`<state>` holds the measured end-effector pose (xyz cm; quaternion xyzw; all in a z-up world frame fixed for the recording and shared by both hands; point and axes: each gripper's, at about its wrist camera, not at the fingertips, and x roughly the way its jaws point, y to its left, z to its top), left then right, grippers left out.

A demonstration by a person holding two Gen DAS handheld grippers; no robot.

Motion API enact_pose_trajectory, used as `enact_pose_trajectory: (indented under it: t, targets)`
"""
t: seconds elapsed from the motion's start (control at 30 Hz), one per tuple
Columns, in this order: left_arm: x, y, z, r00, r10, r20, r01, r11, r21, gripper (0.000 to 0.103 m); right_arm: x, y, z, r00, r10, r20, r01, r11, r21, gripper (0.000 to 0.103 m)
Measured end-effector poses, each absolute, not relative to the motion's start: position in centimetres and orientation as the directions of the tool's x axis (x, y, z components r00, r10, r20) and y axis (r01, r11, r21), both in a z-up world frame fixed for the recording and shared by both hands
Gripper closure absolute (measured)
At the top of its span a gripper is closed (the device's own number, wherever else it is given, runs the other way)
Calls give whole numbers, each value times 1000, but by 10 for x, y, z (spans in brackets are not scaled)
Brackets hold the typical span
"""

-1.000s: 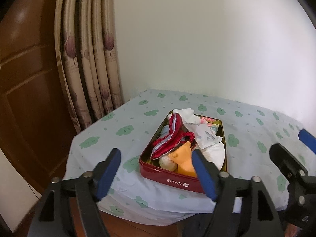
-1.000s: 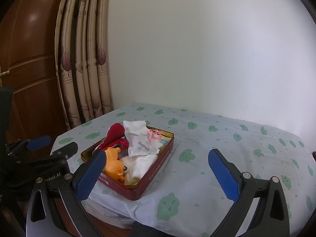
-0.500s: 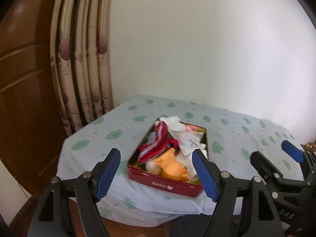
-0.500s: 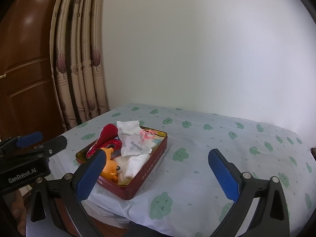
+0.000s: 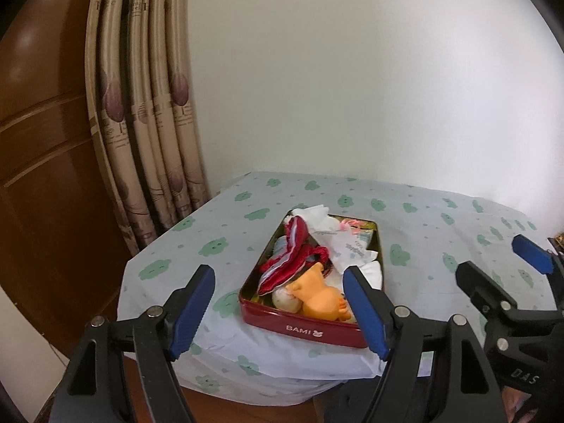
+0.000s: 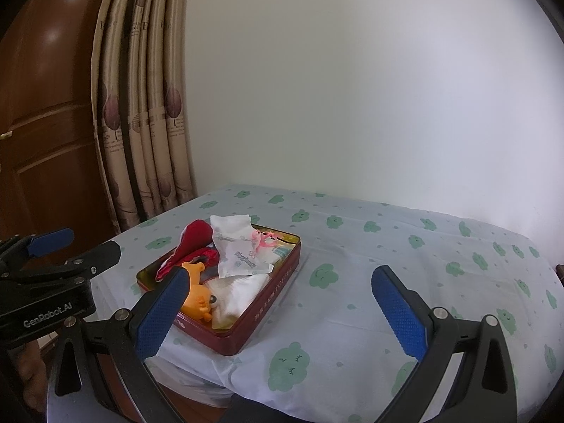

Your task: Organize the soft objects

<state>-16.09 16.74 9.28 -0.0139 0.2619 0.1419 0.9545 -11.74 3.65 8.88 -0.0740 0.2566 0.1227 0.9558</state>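
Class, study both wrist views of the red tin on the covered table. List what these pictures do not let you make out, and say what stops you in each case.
- Red tin floor, both views: buried under the piled soft items.
- Orange toy, right wrist view: partly behind the right gripper finger; its full shape is unclear.
- Lettering on the tin's long side, right wrist view: too small and skewed to read.
- Table under the cloth: hidden by the cloth.

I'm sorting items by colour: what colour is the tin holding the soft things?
Red tin, with white "BAMI" lettering; left wrist view shows it best.

Orange toy partly hidden behind left gripper's fingers
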Motion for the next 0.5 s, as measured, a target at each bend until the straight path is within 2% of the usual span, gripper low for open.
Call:
enact_pose_trajectory:
  t: [0.5]
  targets:
    - [-159,171,85,803,253,-539,-271,961,47,26,-121,42,87,833,202,-515,-284,955,-86,1]
